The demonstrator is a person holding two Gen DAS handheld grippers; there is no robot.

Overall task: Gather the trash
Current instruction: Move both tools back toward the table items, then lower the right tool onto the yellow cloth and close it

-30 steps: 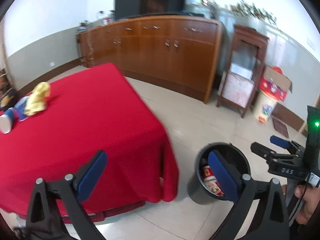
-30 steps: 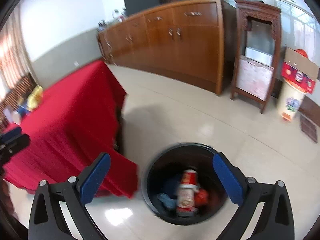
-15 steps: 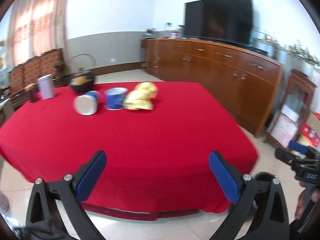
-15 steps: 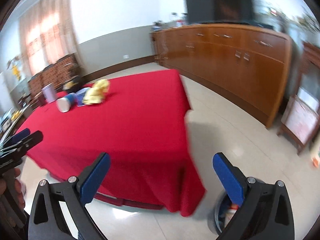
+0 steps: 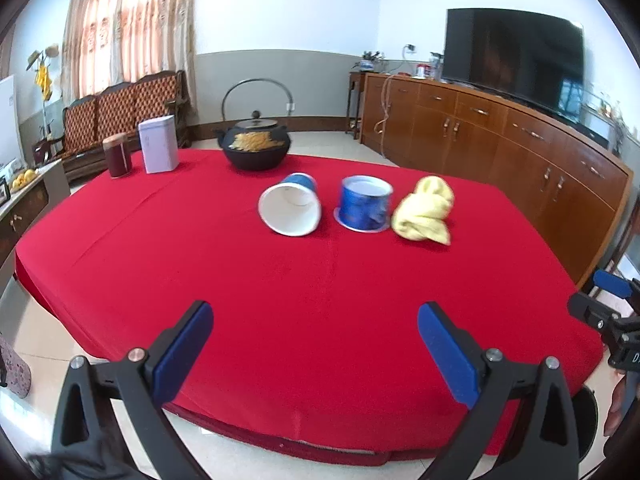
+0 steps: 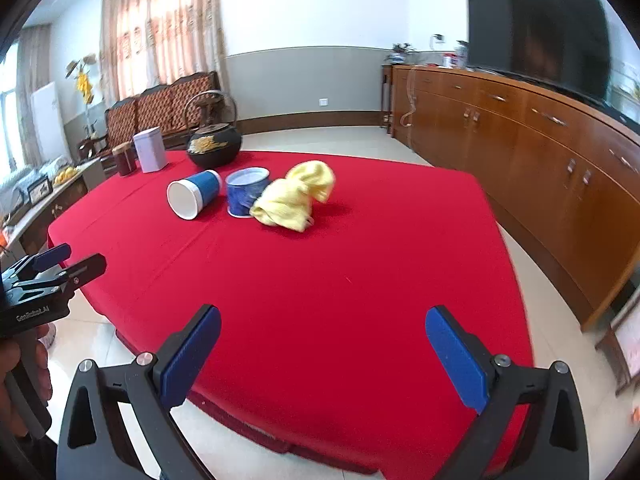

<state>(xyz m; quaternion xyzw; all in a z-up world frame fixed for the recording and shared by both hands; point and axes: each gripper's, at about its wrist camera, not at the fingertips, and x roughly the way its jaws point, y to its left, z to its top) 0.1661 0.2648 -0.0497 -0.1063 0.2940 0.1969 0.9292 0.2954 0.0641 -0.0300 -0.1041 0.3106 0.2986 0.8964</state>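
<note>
Trash sits mid-surface: tipped cup [image 5: 291, 210], upturned blue cup [image 5: 363, 204], yellow wad [image 5: 425, 210]. Left tool [image 5: 316, 352] & right tool [image 6: 324, 356] both apart, empty. Approach tipped cup low, pinch its rim.

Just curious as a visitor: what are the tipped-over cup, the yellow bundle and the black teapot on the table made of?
The tipped-over cup looks like paper: thin rim, matte white inside, printed blue outside. The yellow bundle seems to be soft cloth, crumpled in loose folds. The black teapot is probably cast iron: dull dark body, gold motif, thin hoop handle.
</note>
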